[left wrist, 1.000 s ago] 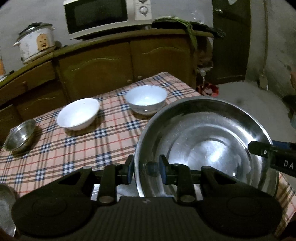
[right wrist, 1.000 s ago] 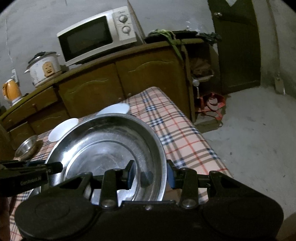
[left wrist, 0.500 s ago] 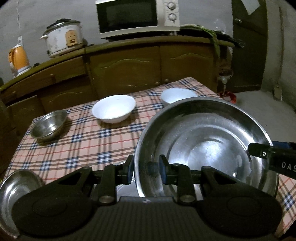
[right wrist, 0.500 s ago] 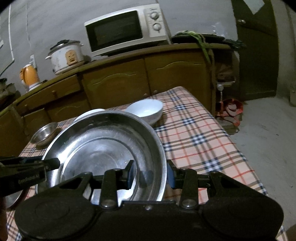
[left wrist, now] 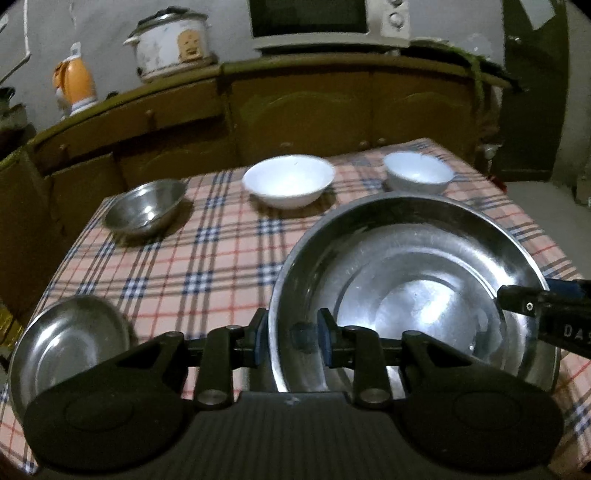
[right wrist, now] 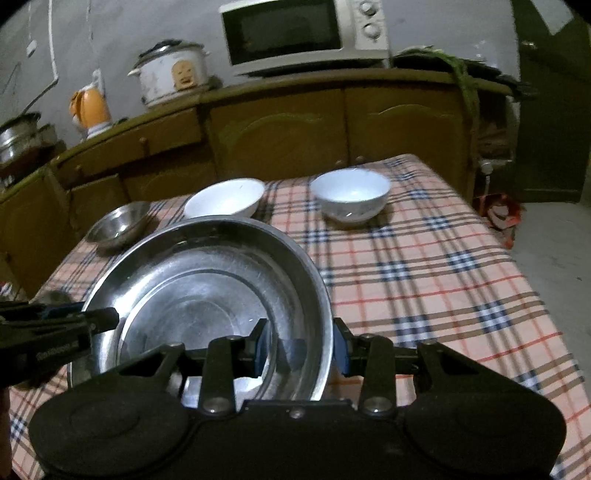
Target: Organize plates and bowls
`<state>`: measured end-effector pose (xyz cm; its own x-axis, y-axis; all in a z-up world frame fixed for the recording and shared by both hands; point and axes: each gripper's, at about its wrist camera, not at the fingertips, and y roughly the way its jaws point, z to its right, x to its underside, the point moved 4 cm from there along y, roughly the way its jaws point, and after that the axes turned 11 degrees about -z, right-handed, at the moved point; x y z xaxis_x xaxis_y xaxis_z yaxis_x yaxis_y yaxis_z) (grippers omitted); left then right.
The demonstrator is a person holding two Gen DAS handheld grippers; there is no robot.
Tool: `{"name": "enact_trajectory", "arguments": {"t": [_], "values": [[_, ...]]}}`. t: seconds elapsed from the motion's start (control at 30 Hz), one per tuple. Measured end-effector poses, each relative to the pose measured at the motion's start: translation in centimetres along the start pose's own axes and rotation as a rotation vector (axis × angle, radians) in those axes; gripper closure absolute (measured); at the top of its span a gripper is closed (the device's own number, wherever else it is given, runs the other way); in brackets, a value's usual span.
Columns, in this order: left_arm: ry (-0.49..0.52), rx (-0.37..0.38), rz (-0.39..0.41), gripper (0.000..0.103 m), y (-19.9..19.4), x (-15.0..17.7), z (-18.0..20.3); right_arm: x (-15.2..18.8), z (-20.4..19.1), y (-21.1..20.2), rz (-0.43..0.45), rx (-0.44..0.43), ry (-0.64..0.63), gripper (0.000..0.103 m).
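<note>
Dim kitchen, wooden cabinets along the back wall with a microwave (right wrist: 304, 33) and a rice cooker (right wrist: 171, 75) on top, and in front of that a desk (right wrist: 424, 280) under a checked cloth. Everything revolves around the big steel basin (left wrist: 410, 291), which is carried over the near part of the desk by both tools at once. The left hand-held gripper (left wrist: 291, 339) is closed down on the basin's near-left rim, one pad inside the wall and one outside; the right hand-held gripper (right wrist: 301, 349) is pinched the same way on the rim at the opposite side. Beyond the basin, toward the cabinets, sit a wide white bowl (left wrist: 288, 181) and a deeper white bowl (right wrist: 351, 195), well apart from each other. Left of the basin there's a small steel bowl (left wrist: 146, 210) at the far corner and a steel plate (left wrist: 70, 347) right at the near edge of the desk. My guess is the basin is headed somewhere to get stacked or to serve as the base for the rest. Risk as I see it: slick metal rim, thin pinch on two sides, so if the two hands drift apart or twist out of sync, the basin could slip a pad and tip. It also sits just beside that steel plate, so a low swing left could knock the plate off the edge.
</note>
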<state>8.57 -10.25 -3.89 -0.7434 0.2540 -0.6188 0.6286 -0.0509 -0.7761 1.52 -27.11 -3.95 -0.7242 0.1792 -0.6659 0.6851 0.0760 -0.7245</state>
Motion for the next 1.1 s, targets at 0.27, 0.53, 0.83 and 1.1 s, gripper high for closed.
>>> {"name": "enact_trajectory", "arguments": {"t": [0.27,0.53,0.83,1.1], "values": [[-0.034,-0.024,-0.039,0.074,2.2,1.1,-2.0,0.6,-2.0,3.3,-0.041,-0.007,-0.03,0.058],[-0.043,-0.039,-0.058,0.074,4.0,0.9,-2.7,-0.2,-2.6,5.3,-0.049,-0.009,-0.038,0.058],[-0.039,-0.038,-0.074,0.074,4.8,1.0,-2.8,0.3,-2.7,6.6,-0.075,-0.005,-0.044,0.058],[-0.021,-0.035,-0.082,0.074,5.1,1.4,-2.2,0.8,-2.5,6.4,-0.076,0.02,-0.056,0.058]]}}
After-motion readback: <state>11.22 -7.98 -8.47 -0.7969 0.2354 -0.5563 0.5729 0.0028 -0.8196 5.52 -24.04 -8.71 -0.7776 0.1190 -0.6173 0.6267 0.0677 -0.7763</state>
